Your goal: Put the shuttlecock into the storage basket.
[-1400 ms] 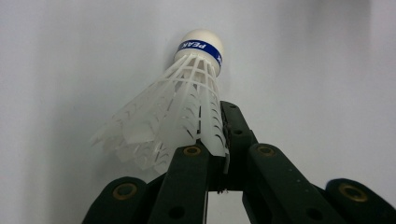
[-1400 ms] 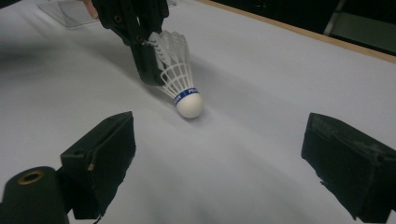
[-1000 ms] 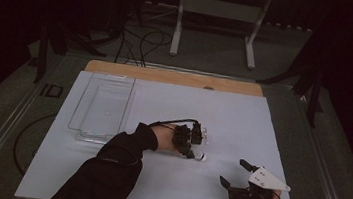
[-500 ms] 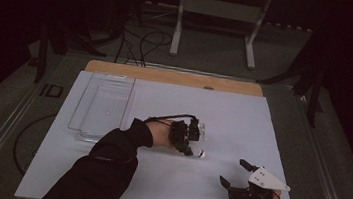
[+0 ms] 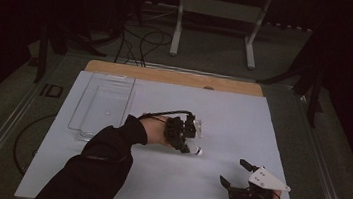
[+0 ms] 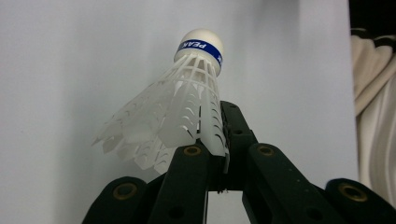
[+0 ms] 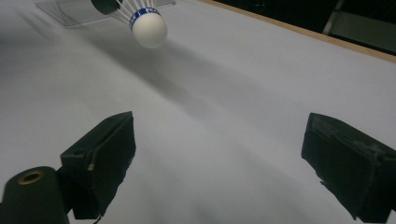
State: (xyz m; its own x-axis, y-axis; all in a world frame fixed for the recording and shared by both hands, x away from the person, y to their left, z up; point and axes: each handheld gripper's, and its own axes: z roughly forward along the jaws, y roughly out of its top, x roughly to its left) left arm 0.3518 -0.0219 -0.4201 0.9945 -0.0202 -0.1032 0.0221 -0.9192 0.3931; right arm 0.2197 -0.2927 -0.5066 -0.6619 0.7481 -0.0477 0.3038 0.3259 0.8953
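Lifted off the table — left tongs clamp the shuttlecock; right tongs gape wide.

White-covered desk

A clear plastic tray lies on the desk, near its wooden far edge, toward the left.

My high view is dim, the room black around the pale tabletop. My right hand-held gripper view shows a soft shadow band across the upper middle; the shuttlecock upper left is slightly blurred
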